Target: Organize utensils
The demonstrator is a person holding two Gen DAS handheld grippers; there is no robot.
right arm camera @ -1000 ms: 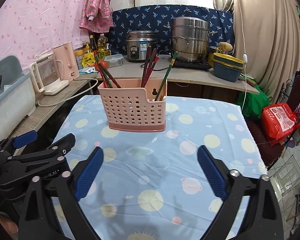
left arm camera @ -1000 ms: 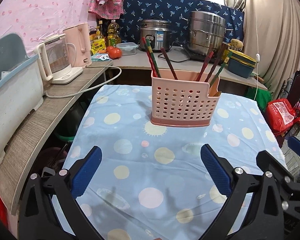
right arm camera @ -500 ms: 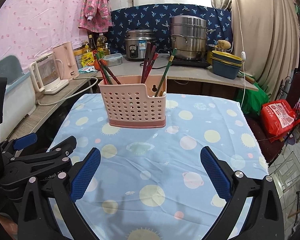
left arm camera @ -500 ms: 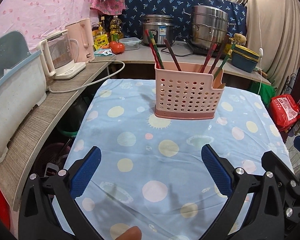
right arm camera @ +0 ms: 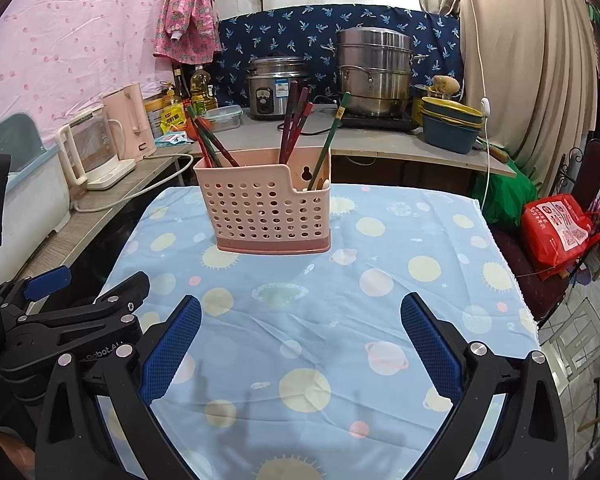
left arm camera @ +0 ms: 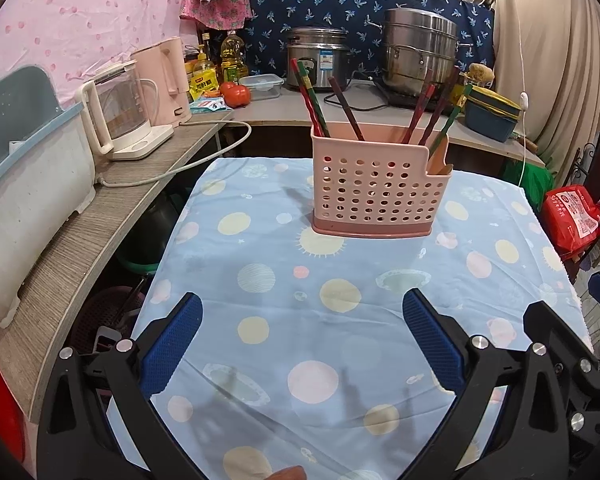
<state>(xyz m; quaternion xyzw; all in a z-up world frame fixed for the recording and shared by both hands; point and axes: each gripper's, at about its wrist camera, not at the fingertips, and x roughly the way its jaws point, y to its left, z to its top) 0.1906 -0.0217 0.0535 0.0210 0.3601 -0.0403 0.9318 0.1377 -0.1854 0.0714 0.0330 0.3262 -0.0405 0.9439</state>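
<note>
A pink perforated utensil holder (left arm camera: 376, 192) (right arm camera: 266, 210) stands upright toward the far end of the table. Several chopsticks (left arm camera: 312, 98) (right arm camera: 296, 126) in red, green and brown lean out of it. My left gripper (left arm camera: 302, 344) hovers open over the near part of the blue dotted tablecloth (left arm camera: 340, 320), well short of the holder, with nothing between its blue pads. My right gripper (right arm camera: 300, 344) is likewise open and empty, to the right of the left one, whose black body (right arm camera: 60, 320) shows at the left of the right wrist view.
A wooden shelf (left arm camera: 100, 216) along the left carries a glass kettle (left arm camera: 120, 120), a pink kettle (left arm camera: 164, 80) and a white bin (left arm camera: 24, 184). The back counter holds a rice cooker (left arm camera: 320, 58), a steel steamer (left arm camera: 420, 52) and bowls (left arm camera: 488, 114). A red bag (right arm camera: 560, 228) lies right of the table.
Both grippers have drawn back from the holder and risen slightly, so it looks smaller and farther. Both stay open and empty.
</note>
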